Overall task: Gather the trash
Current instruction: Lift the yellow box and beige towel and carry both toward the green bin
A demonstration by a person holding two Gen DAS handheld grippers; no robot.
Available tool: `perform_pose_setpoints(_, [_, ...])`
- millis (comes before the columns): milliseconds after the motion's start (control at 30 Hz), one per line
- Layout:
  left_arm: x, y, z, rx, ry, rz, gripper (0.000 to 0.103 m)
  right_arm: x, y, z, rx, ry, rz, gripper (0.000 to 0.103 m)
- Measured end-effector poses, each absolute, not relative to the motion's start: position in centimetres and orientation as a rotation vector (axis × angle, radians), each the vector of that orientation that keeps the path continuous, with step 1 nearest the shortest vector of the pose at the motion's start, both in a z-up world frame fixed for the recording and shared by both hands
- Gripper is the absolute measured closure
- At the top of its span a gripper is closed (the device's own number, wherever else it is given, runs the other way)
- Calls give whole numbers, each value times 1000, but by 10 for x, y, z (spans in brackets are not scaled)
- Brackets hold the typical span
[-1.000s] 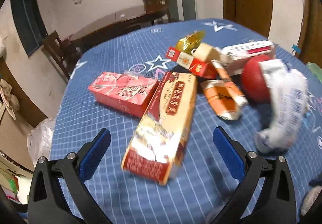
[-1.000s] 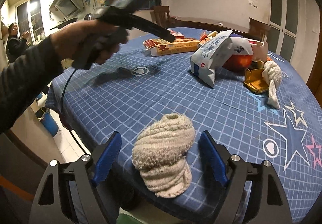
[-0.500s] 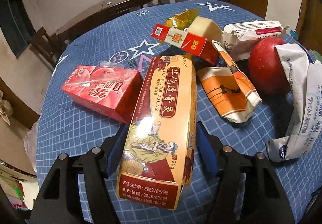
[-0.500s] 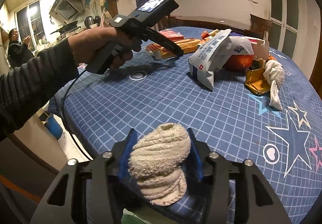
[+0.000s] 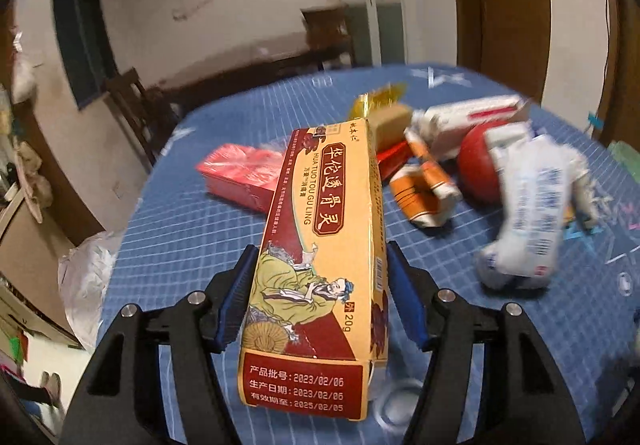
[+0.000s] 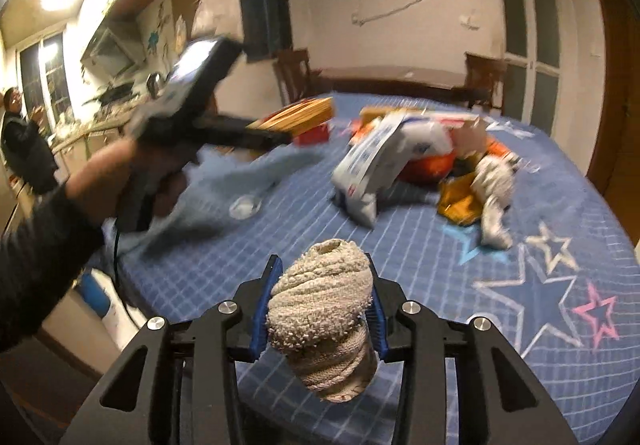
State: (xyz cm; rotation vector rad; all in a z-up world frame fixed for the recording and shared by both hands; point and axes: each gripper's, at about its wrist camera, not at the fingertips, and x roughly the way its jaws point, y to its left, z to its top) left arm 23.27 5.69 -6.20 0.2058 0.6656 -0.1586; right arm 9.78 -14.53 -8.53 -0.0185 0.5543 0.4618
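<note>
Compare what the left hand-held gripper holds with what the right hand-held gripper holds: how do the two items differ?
The long yellow-and-red carton in the left hand-held gripper is rigid, flat-sided and printed; the rolled beige cloth in the right hand-held gripper is soft, rounded and plain. The carton reaches well past the pads; the cloth is a short bundle. Both are clamped between blue pads above the blue tablecloth.

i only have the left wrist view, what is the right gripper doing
Observer: The right gripper is shut on a rolled cream towel.
Operator: is the towel off the table
Observer: Its lower end hangs past the near edge of the blue tablecloth; I cannot tell if it is touching.
Operator: anything on that side i cant see
Observer: A person in dark clothes stands by the kitchen counter at far left.
</note>
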Motion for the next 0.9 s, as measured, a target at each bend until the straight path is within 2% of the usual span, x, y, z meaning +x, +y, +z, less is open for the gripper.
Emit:
perform_pose_setpoints(300, [152,21,-21,110,444,-147,45,106,-167,-37,1,380,307,63])
perform_pose_setpoints(367, [136,10,-17,119,401,-145,55,109,-170,-32,0,370,291,63])
perform_pose_setpoints(500, [141,12,-25,92,468,-164,57,110,-177,-32,11,381,286,63])
perform_pose_setpoints(600, [155,27,-48,77,601,-182,57,108,-177,-37,10,410,297,63])
perform_pose_setpoints(700, [156,41,-64,54,711,-212,43,107,-179,-47,27,453,316,62])
perform_pose_setpoints(767, [151,37,-66,116,737,-251,21,106,-178,-53,37,468,324,62])
perform_pose_setpoints(833, [154,32,-73,131,782,-304,15,107,-176,-58,47,478,332,62])
perform_pose_setpoints(900, [161,27,-81,160,820,-320,15,109,-174,-62,57,491,342,62])
